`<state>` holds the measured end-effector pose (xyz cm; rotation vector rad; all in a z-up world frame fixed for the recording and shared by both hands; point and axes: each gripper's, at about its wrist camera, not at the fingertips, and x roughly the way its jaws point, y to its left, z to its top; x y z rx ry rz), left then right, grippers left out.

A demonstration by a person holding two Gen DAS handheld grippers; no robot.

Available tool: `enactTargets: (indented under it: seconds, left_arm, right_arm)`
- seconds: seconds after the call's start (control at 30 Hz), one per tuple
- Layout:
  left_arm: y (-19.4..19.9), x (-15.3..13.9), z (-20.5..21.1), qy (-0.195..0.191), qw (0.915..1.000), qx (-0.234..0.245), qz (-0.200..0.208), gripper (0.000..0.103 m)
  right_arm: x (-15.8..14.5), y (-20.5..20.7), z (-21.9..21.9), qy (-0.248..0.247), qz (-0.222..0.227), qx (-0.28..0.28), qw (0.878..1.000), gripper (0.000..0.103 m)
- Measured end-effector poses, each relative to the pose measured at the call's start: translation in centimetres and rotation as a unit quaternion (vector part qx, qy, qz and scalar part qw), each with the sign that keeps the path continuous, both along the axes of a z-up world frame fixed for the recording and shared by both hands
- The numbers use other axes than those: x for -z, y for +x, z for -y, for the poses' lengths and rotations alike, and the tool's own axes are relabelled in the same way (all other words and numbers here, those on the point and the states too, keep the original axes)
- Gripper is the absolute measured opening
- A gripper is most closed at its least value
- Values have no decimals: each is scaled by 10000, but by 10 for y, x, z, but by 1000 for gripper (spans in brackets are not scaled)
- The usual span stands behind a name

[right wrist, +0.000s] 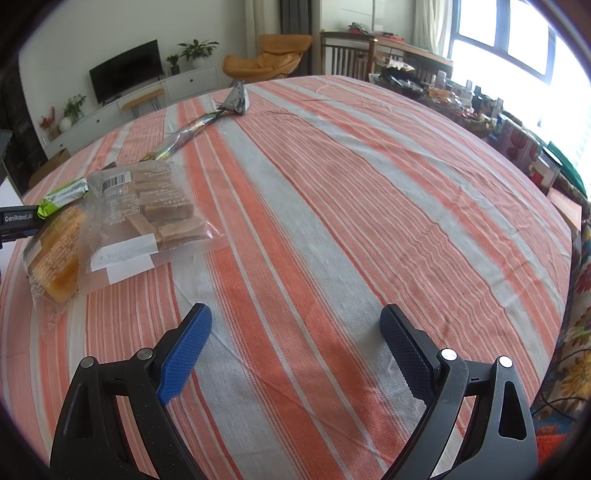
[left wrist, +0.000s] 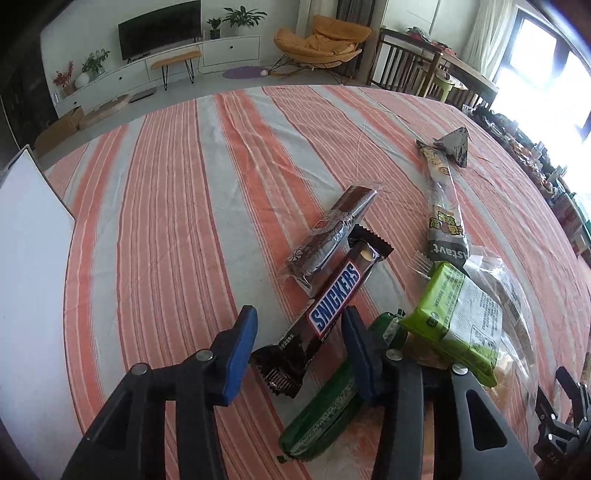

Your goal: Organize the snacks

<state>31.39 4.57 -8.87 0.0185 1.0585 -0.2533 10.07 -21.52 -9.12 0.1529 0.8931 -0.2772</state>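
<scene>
Snickers (left wrist: 334,303) bar between left gripper (left wrist: 299,345) pads, on striped cloth (left wrist: 177,206).
Pads flank it; contact unclear. Right gripper (right wrist: 295,350) gapes empty. Other snacks, including green pack (left wrist: 452,321) and clear bag (right wrist: 147,218), lie unsorted; sorting barely begun.

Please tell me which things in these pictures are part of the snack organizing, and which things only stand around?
Part of the job:
Snickers bar
brown wrapped bar
dark green packet
light green packet
long stick packet
clear bag of biscuits
left gripper
right gripper

Only around:
striped tablecloth
television
orange chair
</scene>
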Motion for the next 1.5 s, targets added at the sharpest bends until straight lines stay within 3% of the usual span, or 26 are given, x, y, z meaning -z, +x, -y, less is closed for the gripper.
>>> enactTargets:
  seconds: [0.07, 0.17, 0.23, 0.4, 0.47, 0.57, 0.6, 0.63, 0.73, 0.87, 0.97, 1.03, 1.13, 1.3, 1.33, 1.4, 1.43, 1.47, 1.5]
  left_arm:
    - [-14, 1, 4, -100, 9999, 70, -58, 29]
    - [-44, 0, 17, -57, 9992, 379, -105, 22]
    - [-56, -1, 21, -36, 9987, 467, -176, 22]
    - [-49, -4, 12, 14, 9998, -44, -169, 25]
    - [-42, -3, 19, 92, 9999, -42, -124, 33]
    - [-37, 0, 38, 647, 9977, 190, 88, 31]
    - [-38, 0, 41, 741, 9968, 234, 166, 24]
    - [-40, 0, 41, 731, 9970, 187, 185, 18]
    - [-55, -1, 26, 586, 9980, -178, 131, 17]
    - [-111, 0, -4, 378, 9974, -581, 191, 17]
    - [-150, 1, -6, 345, 9977, -461, 359, 17]
    - [-168, 0, -8, 108, 9983, -474, 309, 17]
    - [-192, 2, -16, -59, 9958, -832, 371, 17]
    - [-207, 4, -23, 53, 9917, -1104, 659, 19]
    - [-207, 5, -20, 74, 9921, -1053, 679, 24]
    - [-205, 5, -16, -41, 9938, -859, 701, 49]
    - [-204, 6, -15, -8, 9942, -811, 702, 69]
    - [-205, 8, -14, 132, 9940, -833, 703, 81]
    - [-205, 10, -13, 247, 9934, -850, 733, 82]
  right_arm:
    - [0, 0, 0, -1, 1, 0, 10000, 95]
    - [0, 0, 0, 0, 1, 0, 10000, 95]
    - [0, 0, 0, -2, 0, -1, 10000, 95]
    - [0, 0, 0, -3, 0, -1, 10000, 95]
    - [0, 0, 0, -2, 0, -1, 10000, 95]
    - [0, 0, 0, -1, 0, -1, 10000, 95]
    - [0, 0, 0, -2, 0, 0, 10000, 95]
    - [0, 0, 0, 0, 2, 0, 10000, 95]
    - [0, 0, 0, -2, 1, -1, 10000, 95]
    - [0, 0, 0, -3, 0, -1, 10000, 95]
    - [0, 0, 0, -10, -3, -1, 10000, 95]
    - [0, 0, 0, -5, 0, -1, 10000, 95]
    - [0, -1, 0, 4, 4, -2, 10000, 95]
    - [0, -1, 0, -5, 1, -2, 10000, 95]
    - [0, -1, 0, -5, 0, -2, 10000, 95]
    - [0, -1, 0, -2, 2, -2, 10000, 95]
    - [0, -1, 0, -2, 2, -2, 10000, 95]
    - [0, -1, 0, -1, 2, -3, 10000, 95]
    - [0, -1, 0, 1, 3, -3, 10000, 95]
